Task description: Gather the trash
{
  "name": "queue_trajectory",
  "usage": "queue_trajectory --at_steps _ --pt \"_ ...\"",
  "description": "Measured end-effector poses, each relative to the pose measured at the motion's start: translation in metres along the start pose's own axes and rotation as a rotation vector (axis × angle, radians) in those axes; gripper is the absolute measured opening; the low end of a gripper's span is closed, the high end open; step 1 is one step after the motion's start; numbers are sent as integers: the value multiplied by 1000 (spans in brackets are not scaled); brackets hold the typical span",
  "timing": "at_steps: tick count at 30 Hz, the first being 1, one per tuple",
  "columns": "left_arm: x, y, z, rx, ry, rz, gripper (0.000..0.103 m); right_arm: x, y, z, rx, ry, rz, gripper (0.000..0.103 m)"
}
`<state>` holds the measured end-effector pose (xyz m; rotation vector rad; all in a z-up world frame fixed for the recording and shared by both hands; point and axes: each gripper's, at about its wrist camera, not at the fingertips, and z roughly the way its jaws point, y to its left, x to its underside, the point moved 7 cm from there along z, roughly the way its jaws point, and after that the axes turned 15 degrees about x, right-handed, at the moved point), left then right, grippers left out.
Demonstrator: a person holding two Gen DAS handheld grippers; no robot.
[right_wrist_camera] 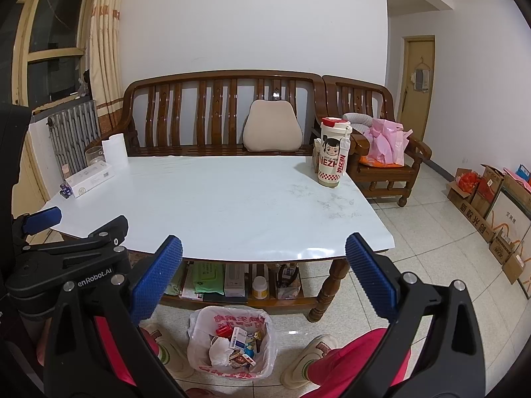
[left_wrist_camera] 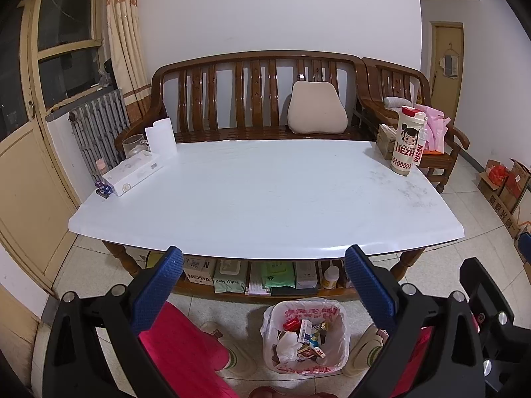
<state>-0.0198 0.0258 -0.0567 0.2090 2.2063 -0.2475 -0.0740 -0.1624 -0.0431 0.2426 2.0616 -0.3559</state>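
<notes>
Left wrist view first: my left gripper [left_wrist_camera: 264,282] is spread wide with nothing between its two blue pads, and the right wrist view shows my right gripper [right_wrist_camera: 264,278] just as wide and just as empty.

One trash bin [left_wrist_camera: 307,336] stands on the tiled floor between my two slippered feet, in front of the table's lower shelf. It is lined with a thin white bag printed in red characters I cannot read, and it holds crumpled white paper, a red packet, a white box with a blue stripe and small wrappers; I cannot count them exactly.

One white table [left_wrist_camera: 265,199] is ahead of me. At its far left corner sit one paper roll [left_wrist_camera: 161,137], one glass jar [left_wrist_camera: 134,146] and one long white box [left_wrist_camera: 132,174]. At the far right stands one tall cup [left_wrist_camera: 406,141] with a red lid and a cartoon face, marked "LITTLE HERO NEZHA".

On the lower shelf, one green pack reads "Baby Wipes" [left_wrist_camera: 229,277].
</notes>
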Motion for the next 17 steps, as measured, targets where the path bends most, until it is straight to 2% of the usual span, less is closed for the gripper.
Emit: queue_trajectory --at_steps 7,17 --pt "-2 -1 -5 -14 -32 20 95 0 0 0 -2 1 1 96" --pt "-2 -2 -2 -17 -10 19 95 0 0 1 -1 1 2 96"
